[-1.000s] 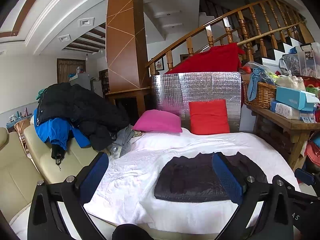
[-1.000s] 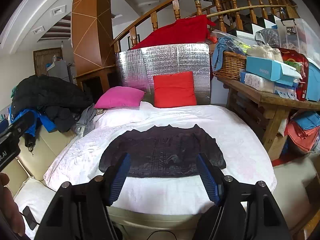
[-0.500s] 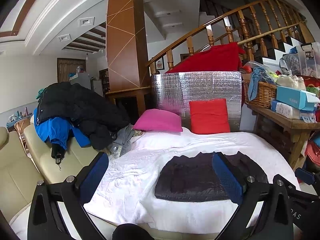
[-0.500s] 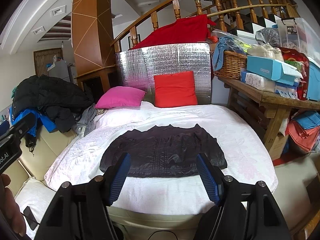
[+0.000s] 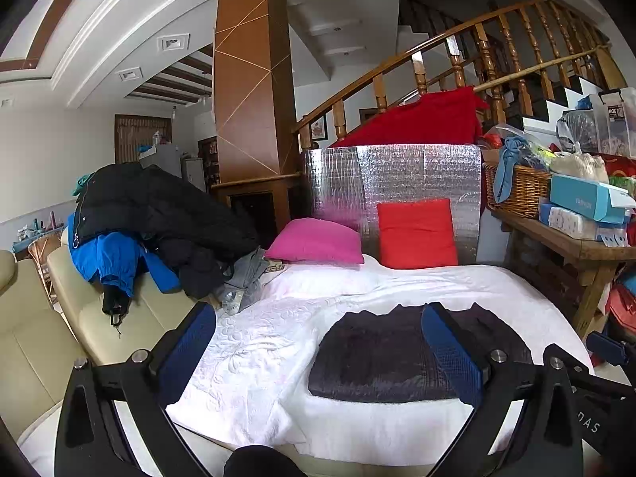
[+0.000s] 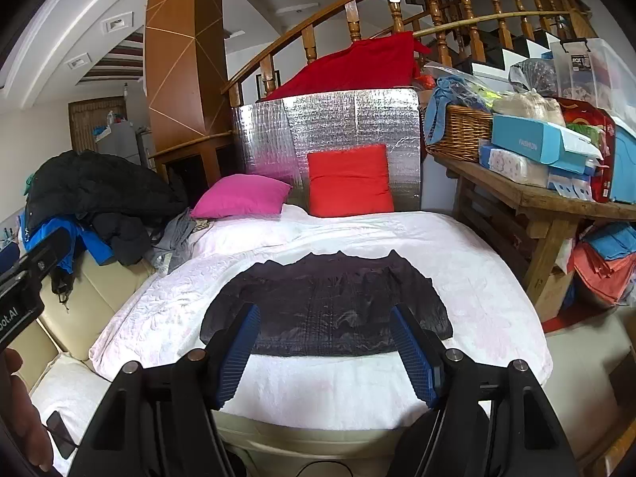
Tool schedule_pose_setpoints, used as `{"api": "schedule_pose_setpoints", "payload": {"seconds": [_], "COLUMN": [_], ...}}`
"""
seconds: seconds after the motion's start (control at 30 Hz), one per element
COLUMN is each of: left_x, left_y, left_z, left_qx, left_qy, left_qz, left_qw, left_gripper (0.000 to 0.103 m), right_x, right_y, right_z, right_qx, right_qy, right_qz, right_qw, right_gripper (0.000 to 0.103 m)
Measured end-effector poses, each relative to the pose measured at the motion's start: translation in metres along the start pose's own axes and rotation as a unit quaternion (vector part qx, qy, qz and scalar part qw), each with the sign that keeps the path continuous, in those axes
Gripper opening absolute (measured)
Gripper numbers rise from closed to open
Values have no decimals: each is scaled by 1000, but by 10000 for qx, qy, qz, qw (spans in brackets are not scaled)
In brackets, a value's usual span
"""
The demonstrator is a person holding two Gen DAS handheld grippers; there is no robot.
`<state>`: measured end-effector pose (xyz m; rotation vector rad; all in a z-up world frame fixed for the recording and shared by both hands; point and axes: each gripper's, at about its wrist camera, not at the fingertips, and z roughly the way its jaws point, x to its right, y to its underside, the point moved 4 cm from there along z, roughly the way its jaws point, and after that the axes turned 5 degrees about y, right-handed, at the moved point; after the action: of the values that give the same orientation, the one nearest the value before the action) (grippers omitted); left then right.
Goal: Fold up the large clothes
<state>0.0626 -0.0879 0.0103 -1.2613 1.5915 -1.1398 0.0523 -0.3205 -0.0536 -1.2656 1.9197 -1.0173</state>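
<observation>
Black garment (image 6: 330,302) looks soft, light, floppy; pinch its near hem corners; left gripper (image 5: 318,351), right gripper (image 6: 326,351) gape wide, empty.

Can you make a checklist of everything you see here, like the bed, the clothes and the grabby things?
Surface: white quilt, wrinkled toward the pillows.
Job's things: dark garment spread flat.
Clutter: pink pillow, red pillow, coat pile on the sofa.
Grippers: left gripper and right gripper open, holding nothing, short of the garment.
Cables: thin one below the right gripper.
Surroundings: loaded bench, stair railing.
</observation>
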Motion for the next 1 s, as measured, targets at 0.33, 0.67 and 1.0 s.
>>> {"api": "schedule_pose_setpoints", "payload": {"seconds": [0.33,0.67,1.0], "left_x": [-2,-4,-5], "left_y": [0,0,0], "left_z": [0,0,-4], "left_qx": [-5,-2,54], "left_qy": [-31,-53,-85], "left_qz": [-27,-81,-105], "left_qw": [10000,10000,9999], "left_gripper": [103,103,103], "right_x": [-3,-1,-3], "right_y": [-1,-5,-7], "right_z": [-2,-4,-9], "right_qx": [30,100,163], "right_qy": [-8,-16,-22], "right_qz": [2,37,12], "right_qw": [10000,9999,9999], "right_gripper": [72,72,72]}}
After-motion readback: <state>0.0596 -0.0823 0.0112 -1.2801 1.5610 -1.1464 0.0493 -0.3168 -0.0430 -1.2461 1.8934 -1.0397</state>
